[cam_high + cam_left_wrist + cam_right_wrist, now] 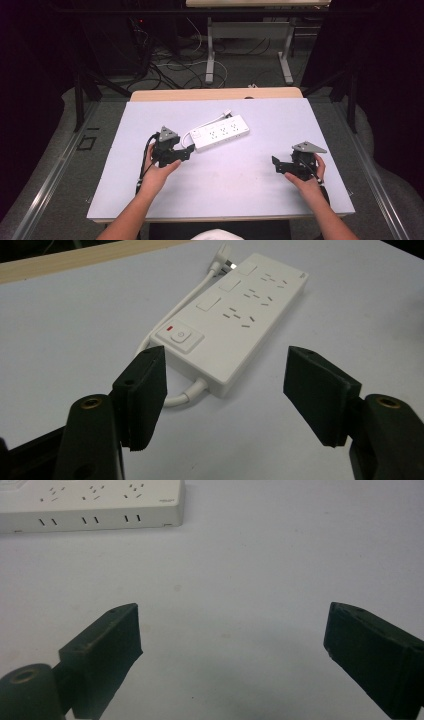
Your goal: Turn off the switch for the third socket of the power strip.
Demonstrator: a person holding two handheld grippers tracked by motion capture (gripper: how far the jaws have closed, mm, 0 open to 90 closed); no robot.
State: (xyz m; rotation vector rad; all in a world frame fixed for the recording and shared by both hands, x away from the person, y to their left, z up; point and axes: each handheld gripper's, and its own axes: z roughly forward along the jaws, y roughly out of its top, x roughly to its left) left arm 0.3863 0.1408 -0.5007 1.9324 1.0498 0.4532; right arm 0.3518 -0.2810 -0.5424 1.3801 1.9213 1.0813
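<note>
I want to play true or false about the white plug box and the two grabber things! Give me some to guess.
1. The power strip is white. True.
2. The left gripper is squeezing the power strip. False: its jaws stand open, just short of the end with the switch.
3. The right gripper has its jaws open. True.
4. Something is plugged into the strip. False: its sockets are empty.
5. The strip lies on the floor. False: it lies on the table.

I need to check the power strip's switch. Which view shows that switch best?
The left gripper view: the switch sits close and sharp on the power strip, a red mark beside it. The high view shows the strip too small to make the switch out. The right gripper view shows its far end and side, no switch.
</note>
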